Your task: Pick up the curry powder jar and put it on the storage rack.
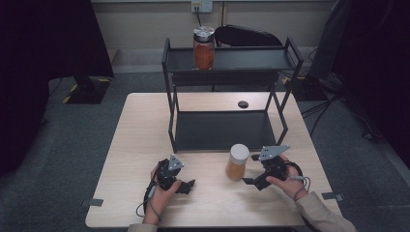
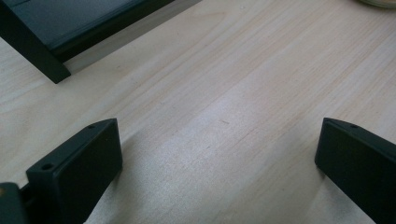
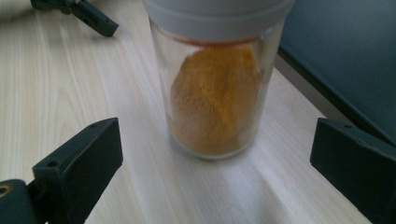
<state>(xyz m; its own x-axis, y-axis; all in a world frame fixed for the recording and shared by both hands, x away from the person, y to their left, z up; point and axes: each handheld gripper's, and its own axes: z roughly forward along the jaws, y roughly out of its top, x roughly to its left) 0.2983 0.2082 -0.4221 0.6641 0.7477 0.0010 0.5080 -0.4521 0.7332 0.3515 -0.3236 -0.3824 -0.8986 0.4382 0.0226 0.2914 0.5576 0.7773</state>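
Note:
A clear jar point(image 1: 237, 162) with a white lid, part full of orange powder, stands upright on the wooden table point(image 1: 140, 140) just in front of the black shelf rack point(image 1: 222, 128). My right gripper point(image 1: 254, 177) is open just right of the jar. In the right gripper view the jar point(image 3: 217, 93) stands a little beyond the open gripper point(image 3: 215, 140), between the lines of its jaws and not touching them. My left gripper point(image 1: 187, 185) rests open on the table to the jar's left, with bare wood inside the gripper point(image 2: 217, 140).
A second jar point(image 1: 203, 48) with red-orange contents and a metal lid stands on the rack's top shelf point(image 1: 251, 58). A small black disc point(image 1: 243, 104) lies behind the rack's lower tray. The rack's corner point(image 2: 42, 51) is near the left gripper.

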